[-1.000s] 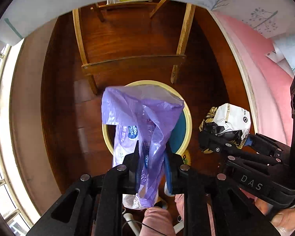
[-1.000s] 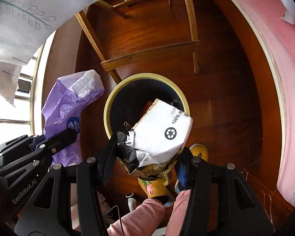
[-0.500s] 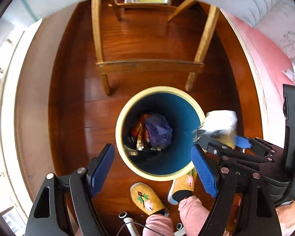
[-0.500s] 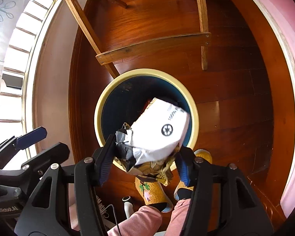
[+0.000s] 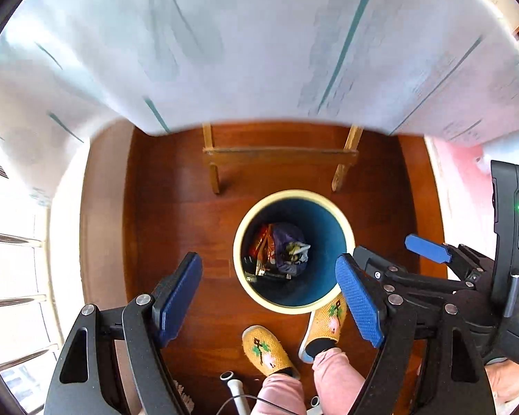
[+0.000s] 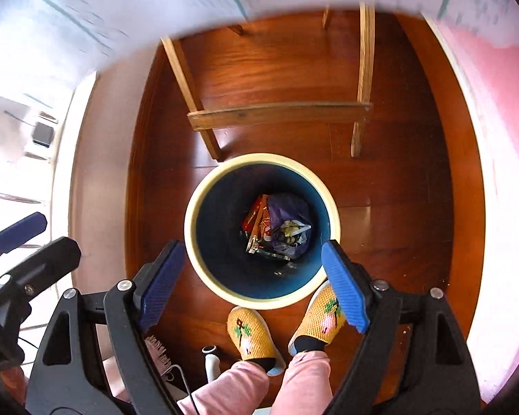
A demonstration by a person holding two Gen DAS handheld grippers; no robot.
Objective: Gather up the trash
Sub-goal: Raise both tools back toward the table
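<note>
- Trash (image 6: 287,230): purple bag and crumpled wrapper lie at the bottom of the bin (image 6: 204,269), straight below both claws.
- Right claw (image 6: 249,283) has just been opening, wide and empty above the bin's near rim; left claw (image 5: 270,297) likewise wide, empty.
- Beyond the bin, wooden chair legs (image 6: 276,114); no loose trash visible there.

The bin (image 6: 259,299) mouth is unblocked from above; slippers (image 6: 251,335) touch its near rim, chair legs (image 6: 204,131) crowd the far rim.
</note>
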